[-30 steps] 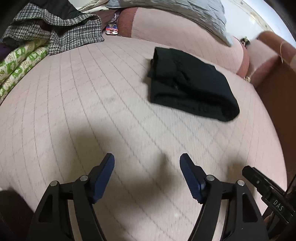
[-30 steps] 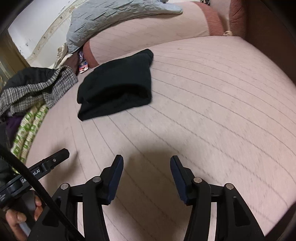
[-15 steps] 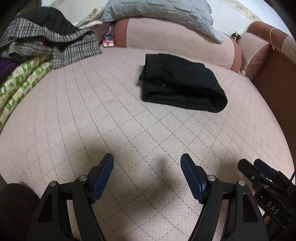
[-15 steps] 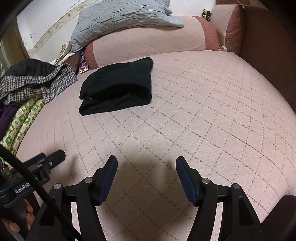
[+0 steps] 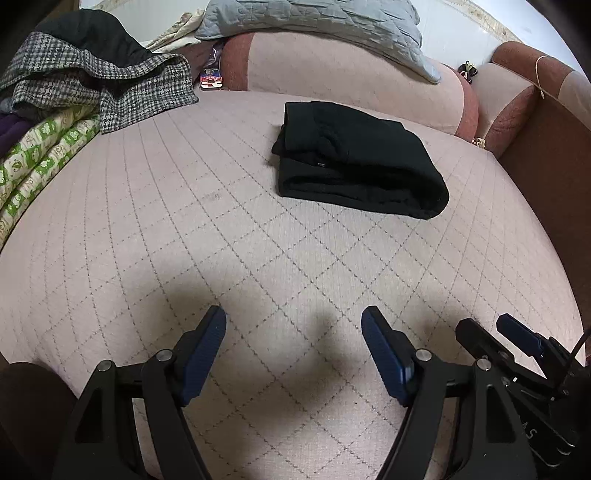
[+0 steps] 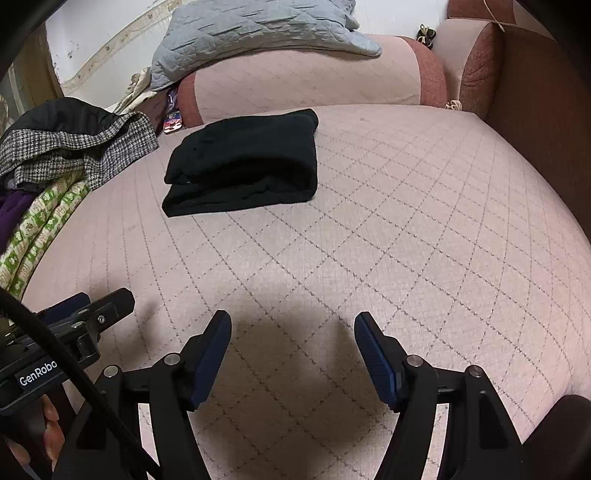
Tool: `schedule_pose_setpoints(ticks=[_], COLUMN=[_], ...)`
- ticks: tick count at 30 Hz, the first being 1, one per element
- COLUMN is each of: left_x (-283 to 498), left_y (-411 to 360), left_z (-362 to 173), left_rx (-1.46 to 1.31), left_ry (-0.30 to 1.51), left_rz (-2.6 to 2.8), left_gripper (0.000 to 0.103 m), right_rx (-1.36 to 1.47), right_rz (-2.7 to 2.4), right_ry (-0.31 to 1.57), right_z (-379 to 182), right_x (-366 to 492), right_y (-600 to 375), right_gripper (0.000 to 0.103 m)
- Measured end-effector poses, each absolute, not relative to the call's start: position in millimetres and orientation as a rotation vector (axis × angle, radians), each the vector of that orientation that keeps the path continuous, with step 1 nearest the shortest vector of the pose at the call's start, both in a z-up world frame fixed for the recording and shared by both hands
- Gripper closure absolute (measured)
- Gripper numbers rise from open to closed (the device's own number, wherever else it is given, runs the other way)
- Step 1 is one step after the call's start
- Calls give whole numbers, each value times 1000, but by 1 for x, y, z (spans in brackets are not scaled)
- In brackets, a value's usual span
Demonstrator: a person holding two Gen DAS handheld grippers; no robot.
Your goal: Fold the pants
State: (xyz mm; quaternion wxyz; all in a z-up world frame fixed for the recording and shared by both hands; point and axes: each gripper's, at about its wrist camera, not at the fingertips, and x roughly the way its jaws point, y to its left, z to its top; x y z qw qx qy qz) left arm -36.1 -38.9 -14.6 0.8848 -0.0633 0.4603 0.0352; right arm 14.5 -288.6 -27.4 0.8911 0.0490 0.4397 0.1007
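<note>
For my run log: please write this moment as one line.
pants: folded, on bed | left gripper: open, empty | right gripper: jaws opening, empty

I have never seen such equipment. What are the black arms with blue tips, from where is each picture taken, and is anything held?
They are two hand-held grippers; a person carries one in each hand. Each picture comes from a camera mounted on one gripper, looking forward along its fingers. The left gripper is open and empty. The right gripper is opening, also with nothing between its fingers. On the pink quilted bed lie folded black pants, untouched. Behind them are a bolster and a grey pillow; a checked coat lies at the left.
</note>
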Motion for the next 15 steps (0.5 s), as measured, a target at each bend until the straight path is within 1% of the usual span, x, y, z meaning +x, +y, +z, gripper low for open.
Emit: schedule_pose_setpoints(ticks=[15], left_x=[-32], left_y=[-35], left_z=[-32], left_rx=[-162], left_ry=[1007], left_rz=[57], left_gripper=[28], right_rx=[83], right_rz=[192], right_ry=[951], right_z=[-43], right_x=[20], right_y=[-284], right_gripper=[28])
